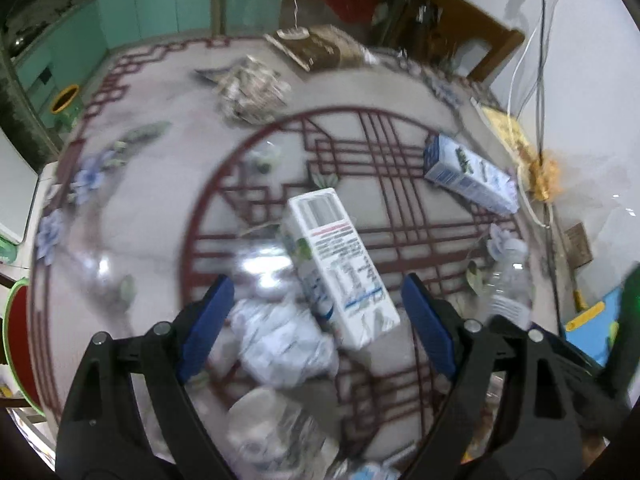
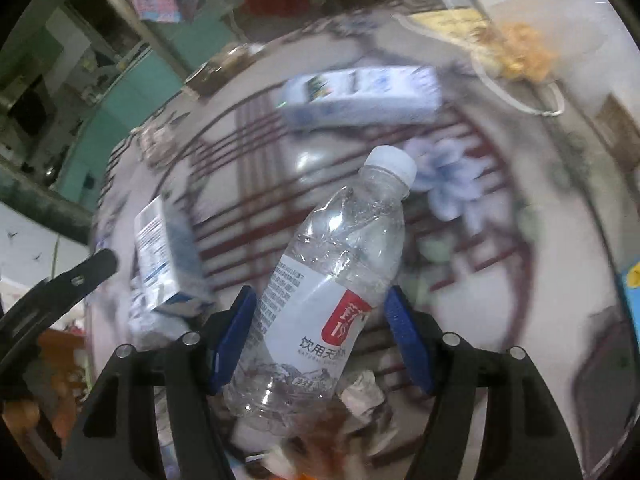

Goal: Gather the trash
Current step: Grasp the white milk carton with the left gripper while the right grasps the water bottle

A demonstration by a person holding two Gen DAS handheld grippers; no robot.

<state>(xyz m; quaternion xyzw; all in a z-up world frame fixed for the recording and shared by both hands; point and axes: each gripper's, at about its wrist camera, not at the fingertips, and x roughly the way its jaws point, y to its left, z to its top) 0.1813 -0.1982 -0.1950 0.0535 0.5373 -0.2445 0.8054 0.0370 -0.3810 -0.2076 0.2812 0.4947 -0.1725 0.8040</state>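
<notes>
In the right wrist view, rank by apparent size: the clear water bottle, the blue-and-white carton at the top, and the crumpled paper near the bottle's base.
1. Clear water bottle, though it is nearest the camera, which inflates it.
2. Blue-and-white carton, farther off and blurred.
3. Crumpled paper, clearly smallest.

L gripper [image 1: 316, 320] jaws wide; R gripper [image 2: 320, 336] jaws partly closed, both angled down.

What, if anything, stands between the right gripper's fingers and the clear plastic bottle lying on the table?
Nothing visible does. The clear plastic bottle already lies between the blue pads of the right gripper, its white cap pointing away from the camera. A crumpled wrapper lies beside the bottle's base, near the right-hand pad, but not between pad and bottle.
</notes>
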